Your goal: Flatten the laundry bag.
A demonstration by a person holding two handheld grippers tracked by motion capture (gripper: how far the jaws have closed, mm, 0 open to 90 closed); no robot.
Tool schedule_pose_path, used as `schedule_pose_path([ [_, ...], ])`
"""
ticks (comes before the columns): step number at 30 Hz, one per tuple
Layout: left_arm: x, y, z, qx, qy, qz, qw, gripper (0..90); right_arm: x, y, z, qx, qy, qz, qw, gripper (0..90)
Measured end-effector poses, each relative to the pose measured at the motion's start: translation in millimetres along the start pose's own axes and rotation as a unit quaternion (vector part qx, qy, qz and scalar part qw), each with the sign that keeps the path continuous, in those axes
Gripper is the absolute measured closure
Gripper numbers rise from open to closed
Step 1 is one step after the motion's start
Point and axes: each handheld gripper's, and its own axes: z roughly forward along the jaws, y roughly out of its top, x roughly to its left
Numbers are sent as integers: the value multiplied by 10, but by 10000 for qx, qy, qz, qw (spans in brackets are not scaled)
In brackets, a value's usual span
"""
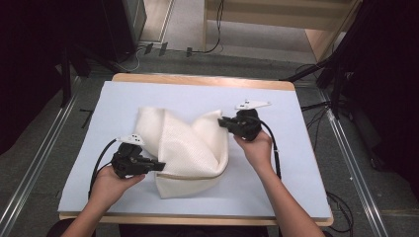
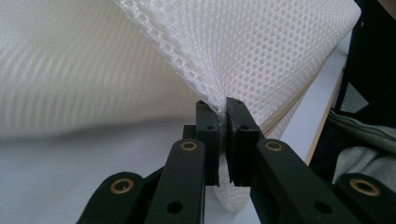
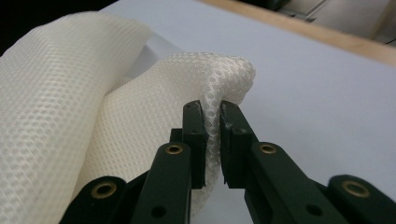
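A white mesh bag (image 1: 190, 148) with a tan zipper edge lies crumpled in the middle of the table. My left gripper (image 1: 159, 166) is shut on its near left corner, and the mesh (image 2: 261, 56) rises lifted from between the jaws. My right gripper (image 1: 222, 122) is shut on the bag's far right corner, where the mesh (image 3: 219, 79) bunches over the closed jaws. Both corners are held a little above the table, so the bag is folded and sagging between them.
The table is covered by a pale blue sheet (image 1: 148, 96) with a wooden edge (image 1: 197, 78) showing at the far side. Black stands and cables (image 1: 341, 74) sit on the floor around the table. A person's clothing (image 2: 369, 140) shows beyond the near edge.
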Motion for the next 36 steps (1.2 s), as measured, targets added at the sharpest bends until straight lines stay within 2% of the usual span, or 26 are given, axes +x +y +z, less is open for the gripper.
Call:
schedule_pose_path([
  [4,54,-4,-15,-60,61,-97,9999,861,-194,7,-189,-234,-332,161,9990,844],
  [5,70,-6,-16,-82,97,-145,9998,861,-194,7,-189,-234,-332,161,9990,844],
  [7,100,-11,-21,-100,162,-218,9996,862,-309,-28,-298,-375,-597,259,9972,846],
  [8,123,-19,-21,-101,100,-317,9994,862,-333,-45,-327,-388,-679,268,9966,846],
  [10,113,-32,-11,-130,14,-315,9994,861,-363,-87,-358,-359,-726,290,9963,845],
  [13,74,-35,13,-57,-85,-203,9997,832,-388,-154,-358,-235,-652,339,9970,842],
  [15,70,-31,8,-46,-129,-220,9997,727,-390,-181,-350,-204,-561,381,9975,842],
  [17,74,-20,-58,-159,-201,-203,9995,633,-373,-191,-345,-167,-469,400,9980,842],
  [21,117,23,-143,-345,-211,-277,9988,530,-347,-216,-351,-86,-405,360,9985,838],
  [28,260,307,-153,-231,4,-253,9994,448,-353,-297,-386,37,-337,345,9988,835],
  [31,375,460,-97,-159,-79,-375,9991,409,-345,-297,-381,23,-328,335,9989,835],
  [32,408,508,-74,-96,-48,-365,9993,402,-340,-298,-375,18,-329,328,9989,834],
  [34,444,550,-44,-101,-100,-377,9992,391,-333,-301,-366,31,-322,310,9990,835],
  [36,552,650,50,-99,-197,-454,9987,383,-331,-306,-360,42,-314,315,9990,835],
])
